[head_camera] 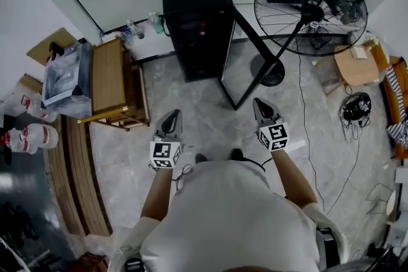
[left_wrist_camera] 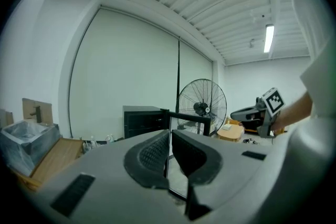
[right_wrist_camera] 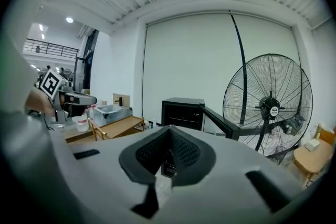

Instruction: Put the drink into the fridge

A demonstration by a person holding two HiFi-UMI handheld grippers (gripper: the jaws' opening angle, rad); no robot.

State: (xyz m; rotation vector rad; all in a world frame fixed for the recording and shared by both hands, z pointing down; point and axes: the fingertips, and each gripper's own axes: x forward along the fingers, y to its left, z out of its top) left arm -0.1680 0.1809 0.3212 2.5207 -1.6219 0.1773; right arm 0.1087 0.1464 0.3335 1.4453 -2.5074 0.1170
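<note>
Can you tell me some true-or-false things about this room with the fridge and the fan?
1. The black fridge has its door open. True.
2. The left tool holds a drink. False: it is shut with nothing in it.
3. In the head view, a big fan stands right of the fridge. True.
4. The right tool is wide open. False: it is shut and empty.

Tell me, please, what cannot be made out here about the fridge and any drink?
- Fridge interior: head view, too dark to show shelves or contents.
- Bottles by the wall: head view, too small to tell which is a drink.
- Shoes: head view, mostly hidden by the person's torso.
</note>
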